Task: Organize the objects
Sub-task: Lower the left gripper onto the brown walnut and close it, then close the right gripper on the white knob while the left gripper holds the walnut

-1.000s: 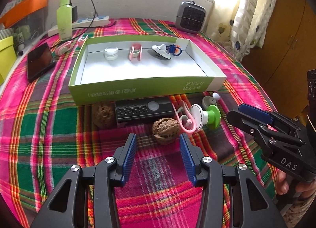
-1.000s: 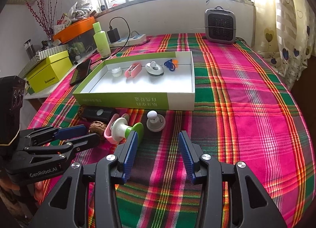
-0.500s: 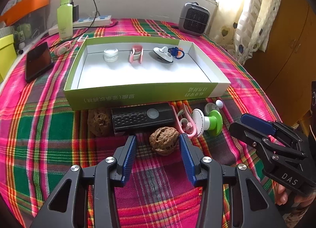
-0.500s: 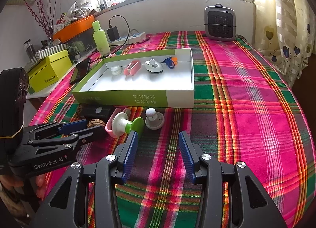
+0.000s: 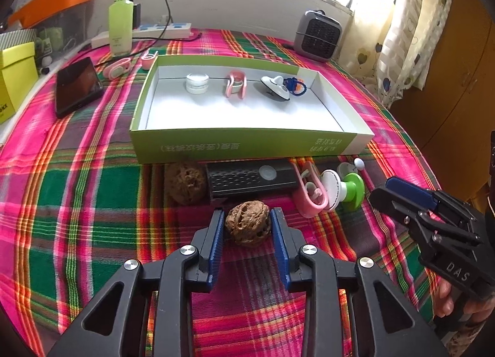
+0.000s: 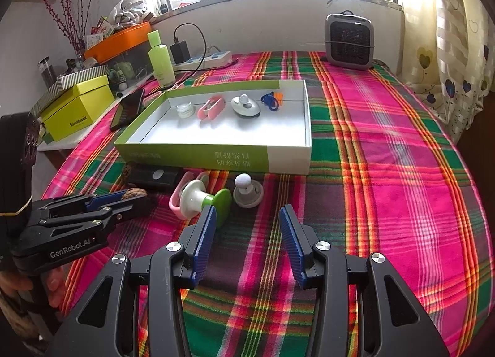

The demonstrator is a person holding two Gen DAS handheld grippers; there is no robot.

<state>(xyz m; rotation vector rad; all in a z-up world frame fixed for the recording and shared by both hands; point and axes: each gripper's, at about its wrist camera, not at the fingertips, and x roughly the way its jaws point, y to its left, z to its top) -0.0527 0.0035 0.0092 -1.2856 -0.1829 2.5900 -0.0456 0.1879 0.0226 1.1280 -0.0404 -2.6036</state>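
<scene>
The left gripper (image 5: 247, 227) fingers have just closed onto the wrinkled brown walnut (image 5: 247, 225); right gripper (image 6: 246, 233) gapes.

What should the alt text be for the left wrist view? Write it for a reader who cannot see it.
The left tool has just closed its blue pads around a walnut on a plaid tablecloth. Behind it lie a second walnut, a black perforated box, and a green-sided tray holding small items. The right tool hovers open at right.

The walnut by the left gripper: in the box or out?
Out. The walnut lies on the cloth before the green box, between the left gripper's closing fingers.
</scene>
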